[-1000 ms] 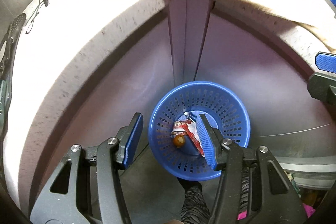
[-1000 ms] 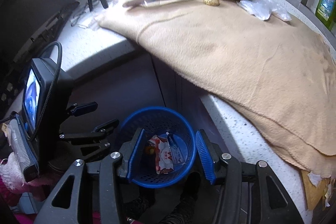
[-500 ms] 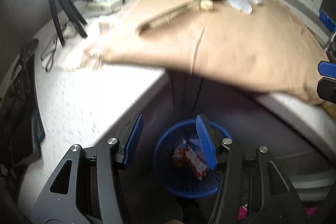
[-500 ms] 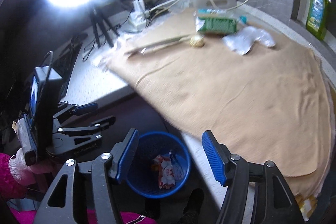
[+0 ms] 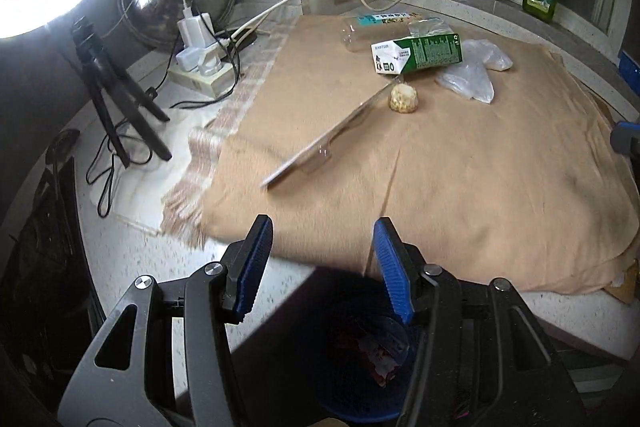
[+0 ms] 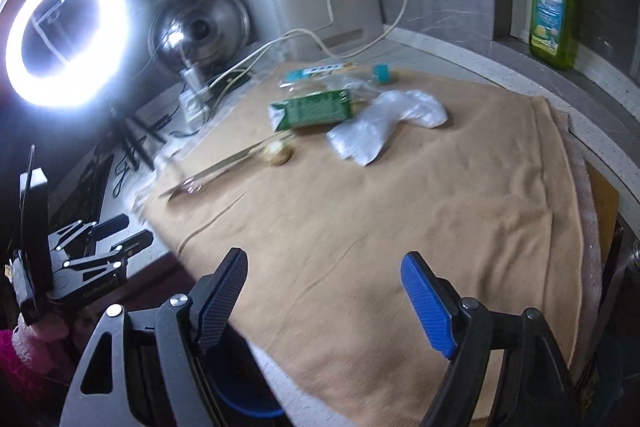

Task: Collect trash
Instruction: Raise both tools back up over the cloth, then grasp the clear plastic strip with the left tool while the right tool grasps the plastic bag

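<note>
Across the table [image 5: 120, 259], a tan cloth [image 5: 460, 187] is spread, and the remaining trash is gathered toward its far side: a clear plastic bag [image 6: 384, 125], a green carton [image 5: 418, 53], a clear bottle with a teal cap [image 6: 340, 71] lying just behind the carton, a long thin transparent strip [image 5: 320, 151] running diagonally toward the near edge, and a small crumpled beige lump [image 5: 404, 98] just beside the strip's far end. Below the table's near edge, the blue basket [image 5: 360, 379] is seen on the floor with red-and-white wrappers already in it. The left gripper [image 5: 320, 267] is held empty over the near edge of the cloth with its jaws set moderately apart; the right gripper [image 6: 324, 303] is likewise empty, its jaws spread wide. The step in hand is judged to be a reach toward the next piece of trash. The carton or bag would best be taken first (both are bulky and suit a wide jaw), with the pads closed across the carton's narrow faces rather than its length. The lump should be approached from above so that it is not rolled, and the cloth should be kept from being pinched along with it. The thin strip is likely to slip and flex, so a grasp near its middle is advised.
</note>
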